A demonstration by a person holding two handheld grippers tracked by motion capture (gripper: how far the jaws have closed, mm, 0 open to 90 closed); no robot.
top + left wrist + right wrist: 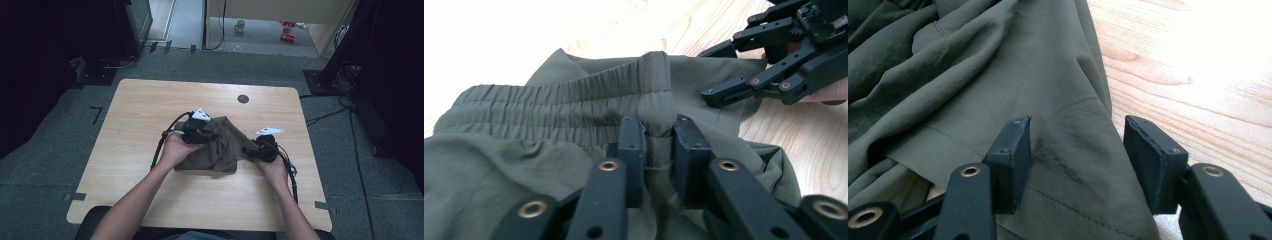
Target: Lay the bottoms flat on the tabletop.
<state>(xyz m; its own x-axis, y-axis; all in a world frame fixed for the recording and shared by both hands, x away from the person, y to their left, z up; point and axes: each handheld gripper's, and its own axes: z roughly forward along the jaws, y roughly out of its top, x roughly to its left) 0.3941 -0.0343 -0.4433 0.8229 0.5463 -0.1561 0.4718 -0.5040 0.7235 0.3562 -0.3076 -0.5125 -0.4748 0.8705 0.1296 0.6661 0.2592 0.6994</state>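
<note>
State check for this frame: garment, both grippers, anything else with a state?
Olive garment: crumpled in a heap on the table.
Elastic waistband: bunched, a fold of it pinched.
Left gripper: shut on the waistband fold.
Right gripper: open, jaws either side of a hemmed fabric edge.

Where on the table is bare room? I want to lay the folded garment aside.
Bare wood lies along the table's far edge around the dark round grommet, down its left side, and along the near edge between the forearms. The middle is crowded: the olive garment, with the left gripper pinching its waistband and the right gripper open over its edge.
</note>
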